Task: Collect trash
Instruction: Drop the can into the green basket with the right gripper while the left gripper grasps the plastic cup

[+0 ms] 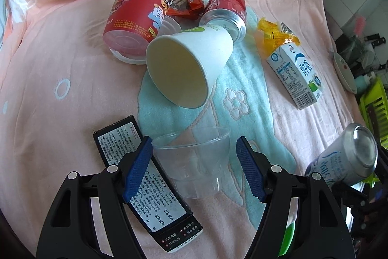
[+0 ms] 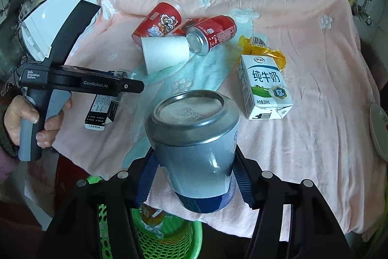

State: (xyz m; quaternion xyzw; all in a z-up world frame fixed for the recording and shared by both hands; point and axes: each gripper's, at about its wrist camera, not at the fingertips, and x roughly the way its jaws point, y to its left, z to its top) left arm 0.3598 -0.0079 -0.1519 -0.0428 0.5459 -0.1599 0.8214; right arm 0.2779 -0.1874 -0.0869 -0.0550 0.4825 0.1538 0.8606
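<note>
My right gripper (image 2: 194, 182) is shut on a silver-blue can (image 2: 196, 145), held above a green mesh basket (image 2: 167, 239) at the table's front edge; the can also shows in the left wrist view (image 1: 349, 157). My left gripper (image 1: 194, 169) is open, its blue pads either side of a clear plastic cup (image 1: 194, 159) lying on the towel. A black box (image 1: 143, 183) lies under the left finger. Beyond lie a white paper cup (image 1: 189, 67), a red tub (image 1: 143, 9), a red cola can (image 1: 225, 9), red wrappers (image 1: 186, 3), a yellow wrapper (image 1: 271, 30) and a milk carton (image 1: 295, 74).
A pink towel (image 2: 315, 79) covers the table. The basket holds some trash. A white appliance (image 2: 55, 23) stands at the left. A green rack (image 1: 373, 103) and kitchen items sit off the table's right edge. The left gripper's handle and hand (image 2: 36, 108) show at the left.
</note>
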